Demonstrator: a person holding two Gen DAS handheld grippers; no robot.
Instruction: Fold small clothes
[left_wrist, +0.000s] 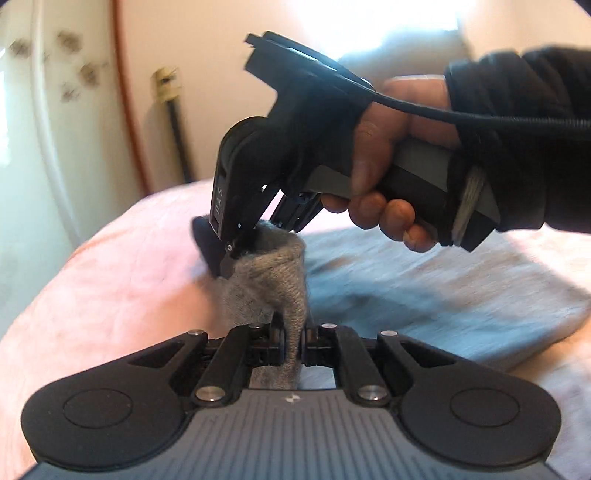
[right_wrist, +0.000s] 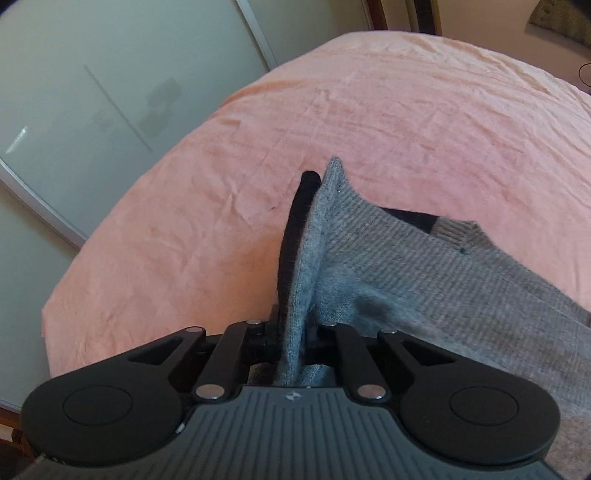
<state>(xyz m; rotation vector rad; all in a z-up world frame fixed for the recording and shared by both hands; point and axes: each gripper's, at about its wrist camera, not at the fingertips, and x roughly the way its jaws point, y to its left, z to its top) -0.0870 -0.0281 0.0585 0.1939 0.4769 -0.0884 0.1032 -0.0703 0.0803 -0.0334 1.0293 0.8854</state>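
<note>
— So, where does the fold stand?

— Early, I'd judge. My left gripper (left_wrist: 293, 339) has its jaws pinched narrow on one part of the small grey knitted garment with the black edge (left_wrist: 273, 280), and my right gripper (left_wrist: 236, 254) has its jaws clamped on the other end of it; the right-hand view shows the knit squeezed between them with the black edge standing up past the tips. The piece hangs bunched between the two, lifted just above the pink wrinkled bedspread (left_wrist: 110, 295).

— Is it a sock or something else?

— I cannot tell for sure. It has a ribbed band and a dark stripe in the right-hand view, but the shape is crumpled.

— Anything folded yet?

— No crease that I can see. No finished pile shows either. A light blue-grey cloth (left_wrist: 443, 295) lies spread on the bed beneath my right hand (left_wrist: 384, 166); whether that one is done or waiting I can't say.

— What's left, then?

— Most of it, I think: stretch the knit flat, lay it down on the bedspread, bring one end over the other, then let go.
</note>
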